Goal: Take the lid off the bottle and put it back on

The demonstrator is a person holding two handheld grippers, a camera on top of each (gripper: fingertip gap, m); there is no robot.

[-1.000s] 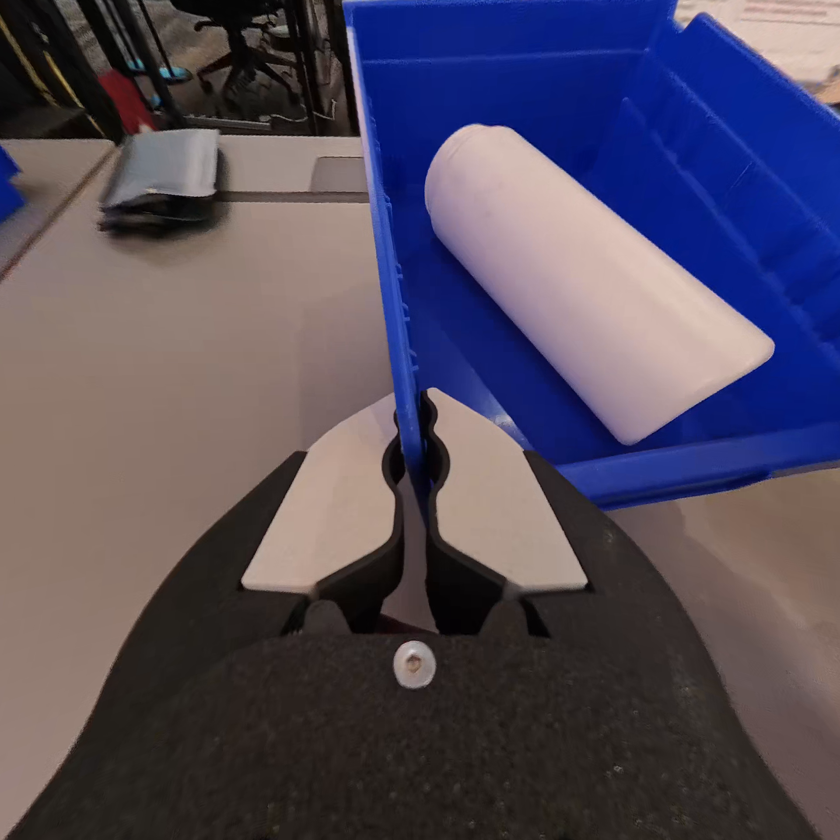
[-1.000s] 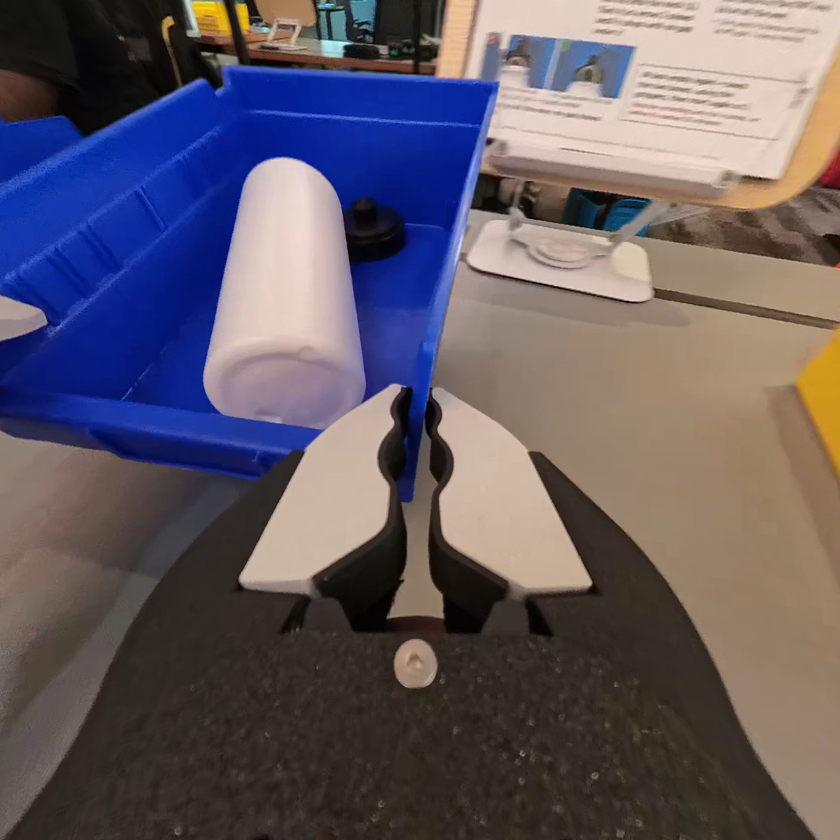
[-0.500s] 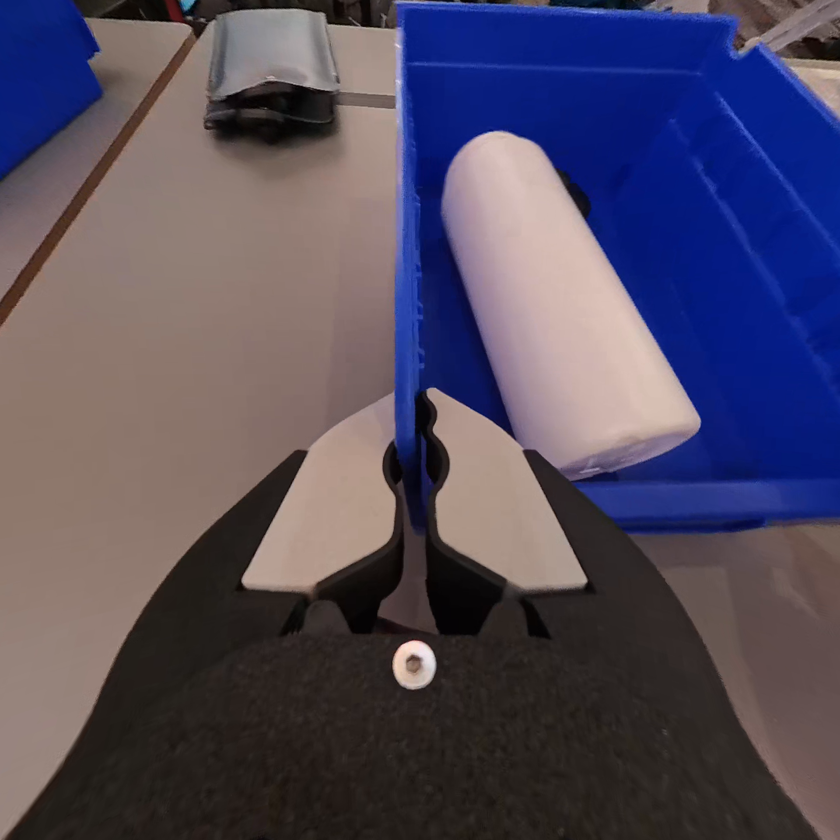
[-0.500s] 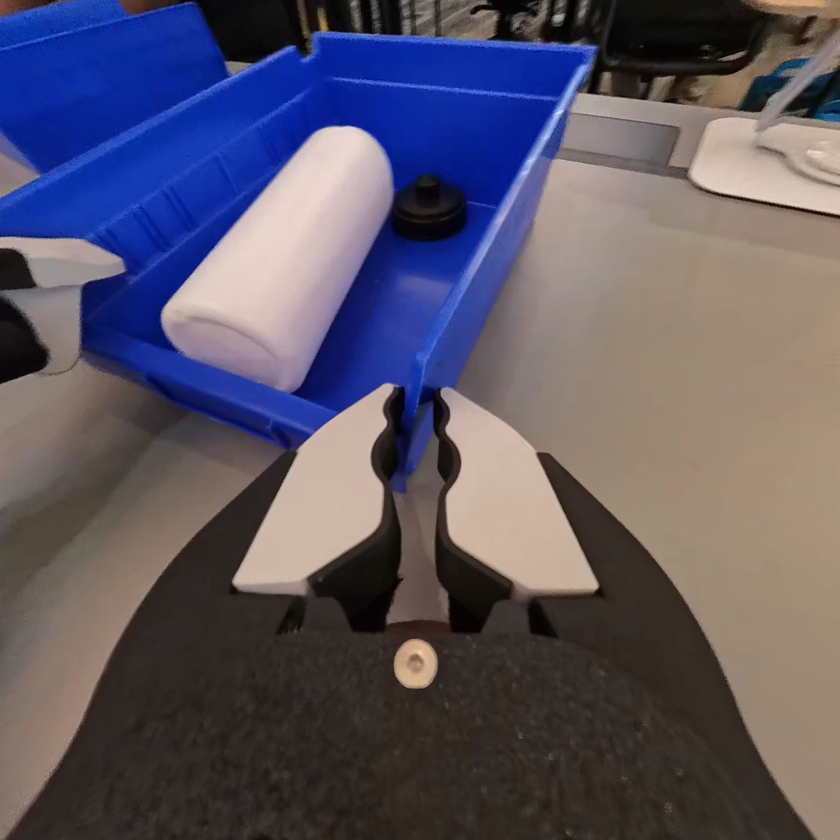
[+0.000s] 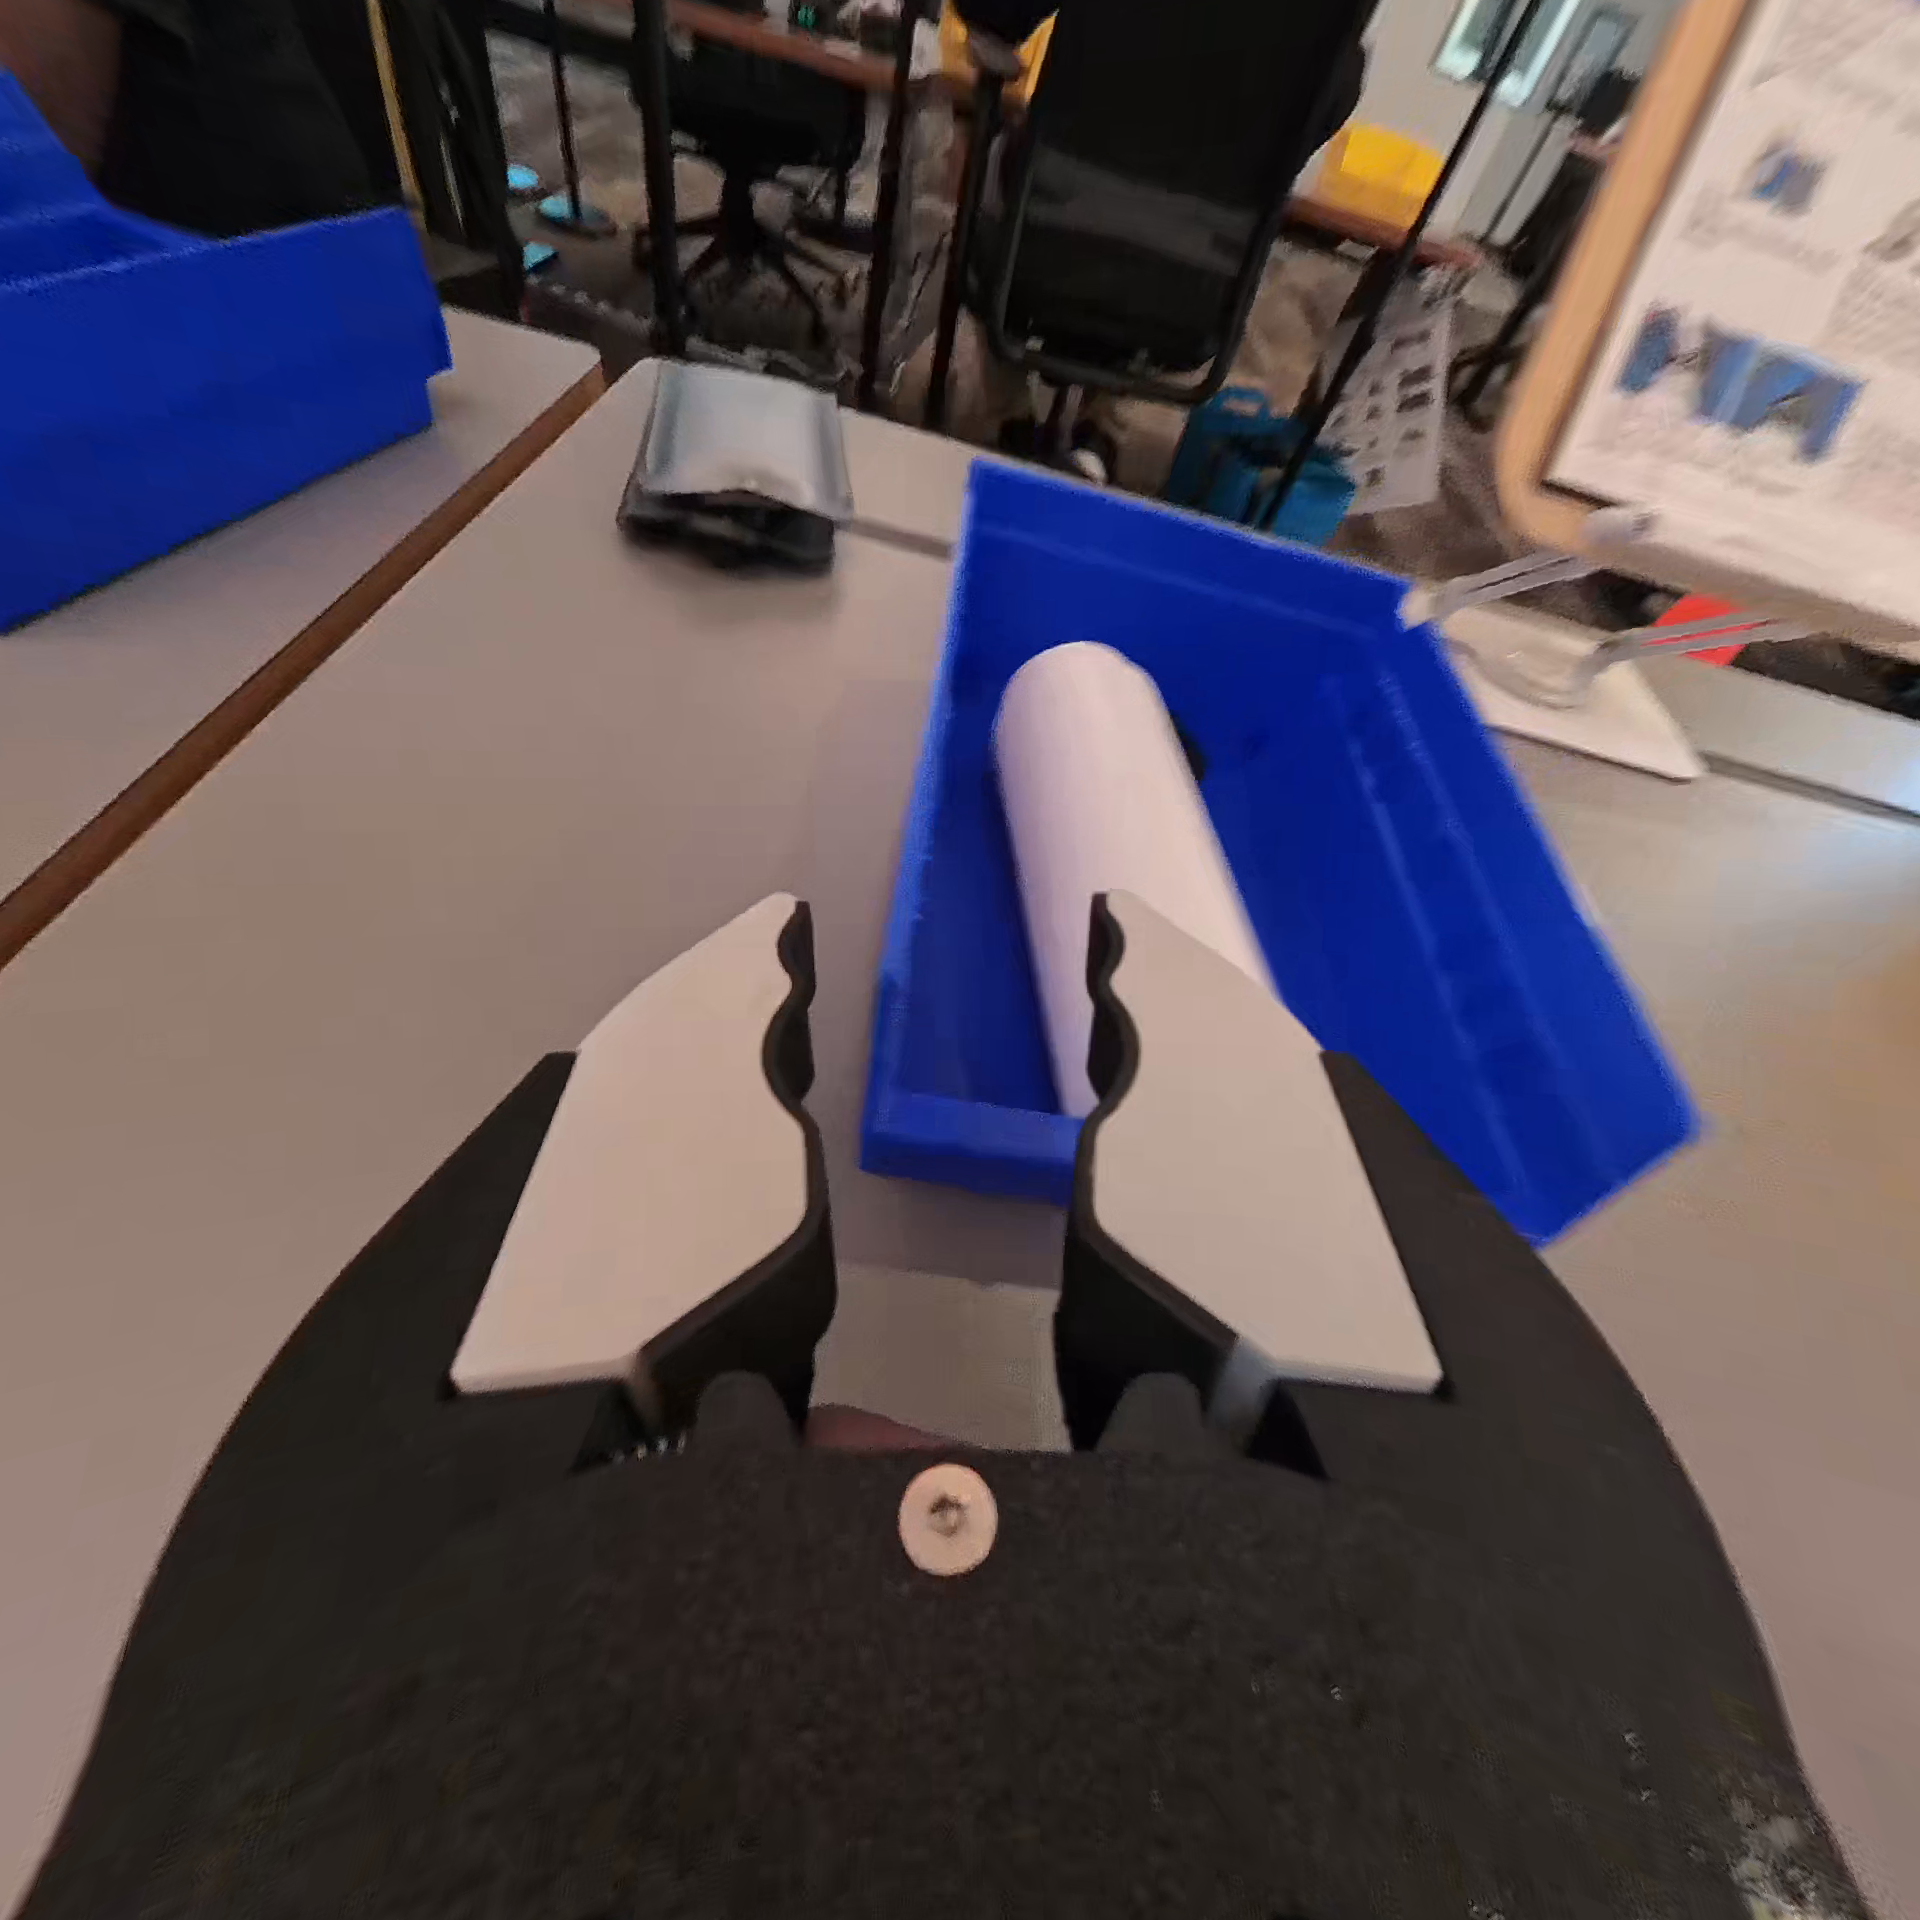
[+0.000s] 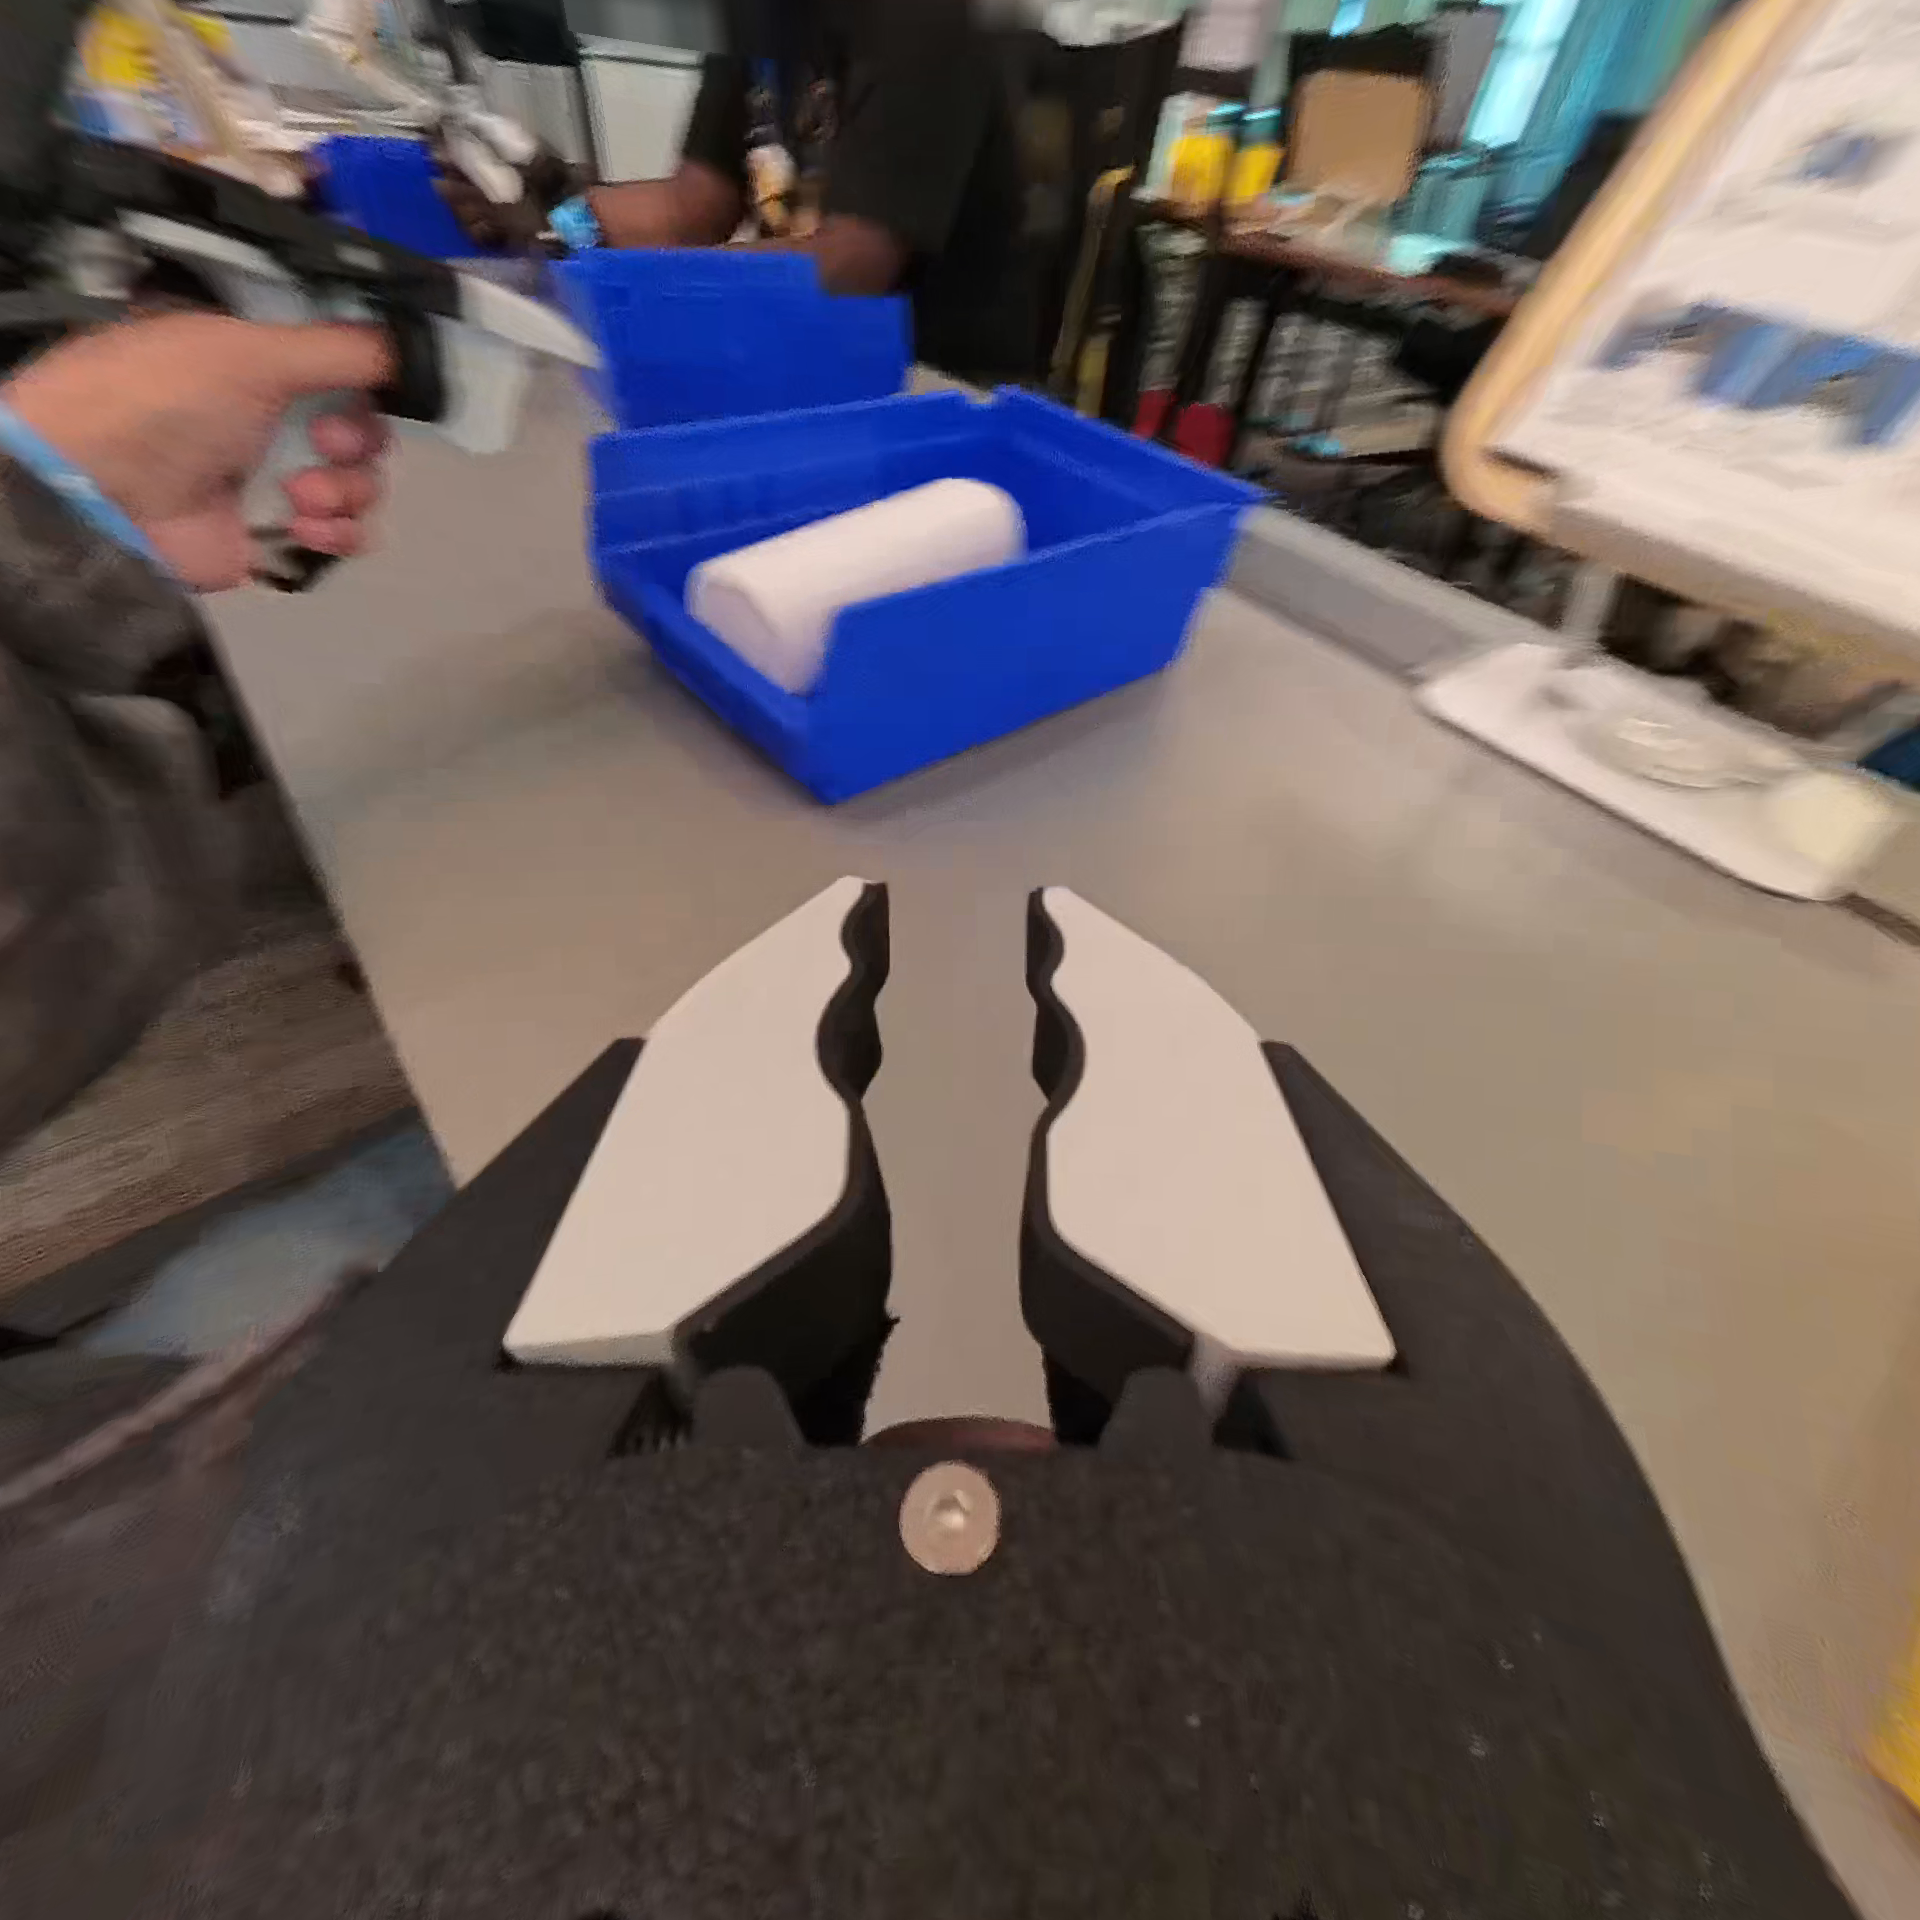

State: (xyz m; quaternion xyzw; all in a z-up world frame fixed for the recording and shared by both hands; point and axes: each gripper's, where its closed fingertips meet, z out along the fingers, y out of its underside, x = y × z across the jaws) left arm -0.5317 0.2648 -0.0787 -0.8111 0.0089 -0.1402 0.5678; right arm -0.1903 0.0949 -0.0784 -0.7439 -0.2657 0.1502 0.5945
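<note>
White bottle [image 5: 1112, 821] lying in blue bin [image 5: 1455, 935] on grey table [image 5: 468, 831], both grippers' jaws released, empty.

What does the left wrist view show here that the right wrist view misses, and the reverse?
Only the left wrist view shows the grey pouch on the table and a dark sliver behind the bottle's far end, too hidden to identify. Only the right wrist view shows a hand holding the left gripper and a second blue bin. Both show the white bottle lying in the blue bin, each view's gripper open; right gripper.
</note>
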